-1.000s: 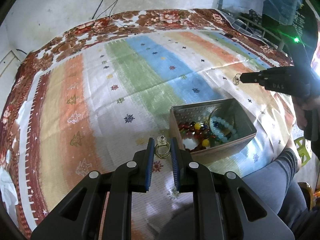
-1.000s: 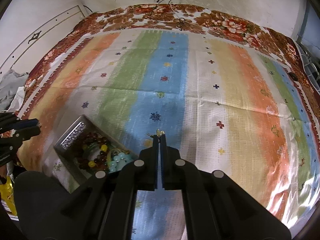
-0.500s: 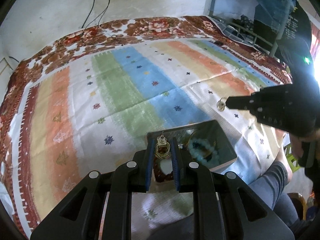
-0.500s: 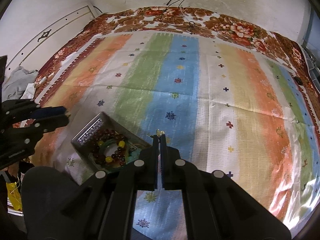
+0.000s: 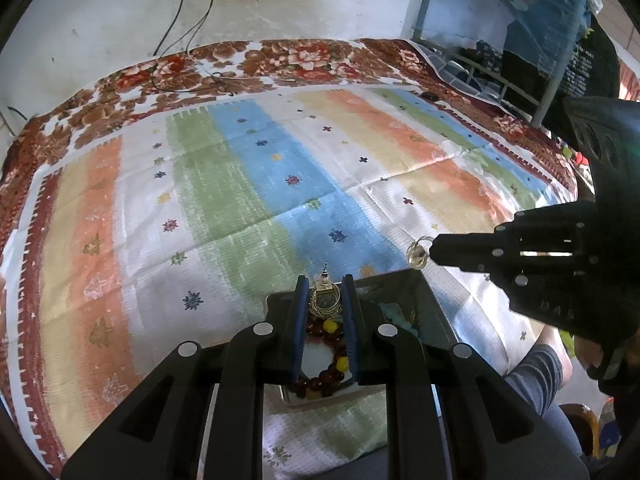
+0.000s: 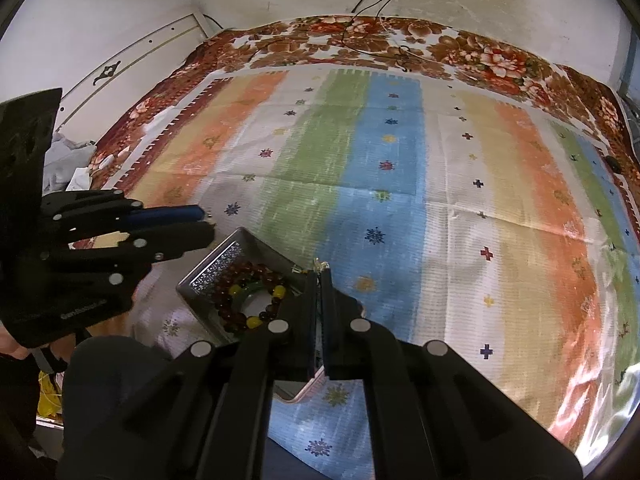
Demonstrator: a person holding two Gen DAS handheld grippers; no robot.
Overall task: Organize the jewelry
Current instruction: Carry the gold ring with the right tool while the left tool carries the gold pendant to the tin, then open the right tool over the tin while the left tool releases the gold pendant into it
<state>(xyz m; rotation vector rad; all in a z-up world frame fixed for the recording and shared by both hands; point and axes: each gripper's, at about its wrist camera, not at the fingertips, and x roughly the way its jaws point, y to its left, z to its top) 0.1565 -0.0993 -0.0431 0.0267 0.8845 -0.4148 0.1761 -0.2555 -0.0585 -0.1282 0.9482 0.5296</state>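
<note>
My left gripper (image 5: 325,285) is shut on a gold hoop earring (image 5: 325,304) between its blue pads. It hangs over the near end of a metal tin (image 5: 424,284), which holds a dark red and yellow bead bracelet (image 5: 326,336) and pale green beads (image 5: 394,314). My right gripper (image 6: 319,272) is shut on a small gold ring (image 6: 320,266), only its tip showing, just past the tin (image 6: 224,268). From the left wrist view the right gripper (image 5: 432,248) reaches in from the right with that ring (image 5: 416,254) above the tin's far right corner.
A striped cloth (image 5: 248,184) covers a floral blanket (image 5: 280,60) on the bed. Cables (image 5: 188,20) run down the far wall. A metal frame (image 5: 500,80) stands at the back right. The person's grey-clad leg (image 5: 536,376) lies beside the tin. Crumpled clothes (image 6: 68,160) lie past the bed's left edge.
Both grippers have drifted toward the tin with their pieces still held. The left one, beside the tin before, now hangs over it. The right one has come closer to its far corner.
</note>
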